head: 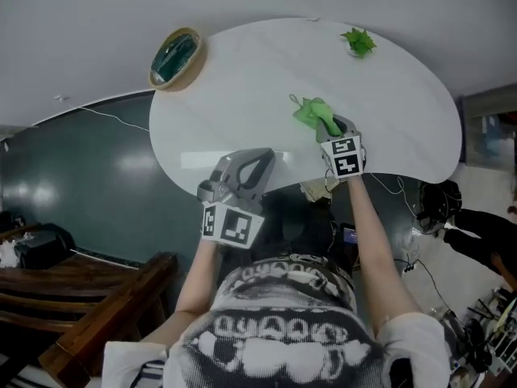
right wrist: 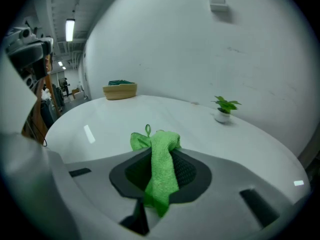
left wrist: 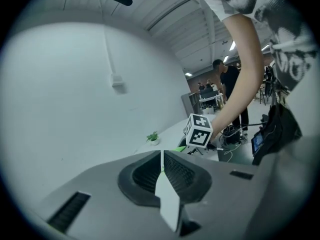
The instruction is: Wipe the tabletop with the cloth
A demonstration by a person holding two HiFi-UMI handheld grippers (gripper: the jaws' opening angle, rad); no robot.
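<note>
A green cloth [head: 315,113] [right wrist: 159,164] is pinched in my right gripper [head: 329,125] [right wrist: 161,176], which is shut on it over the near right part of the white oval tabletop [head: 242,79] [right wrist: 200,129]. The cloth bunches out in front of the jaws and a strip trails back between them. My left gripper [head: 242,172] [left wrist: 162,176] hangs at the table's near edge, left of the right one, its jaws closed together with nothing between them. In the left gripper view the right gripper's marker cube [left wrist: 199,131] and the person's forearm [left wrist: 240,79] show beyond the jaws.
A round woven basket [head: 175,57] [right wrist: 120,90] with something dark green inside sits at the table's far left edge. A small potted plant [head: 359,42] [right wrist: 225,109] [left wrist: 152,138] stands at the far right. A wooden bench [head: 73,297] stands on the floor at left. Cables and gear [head: 436,208] lie right.
</note>
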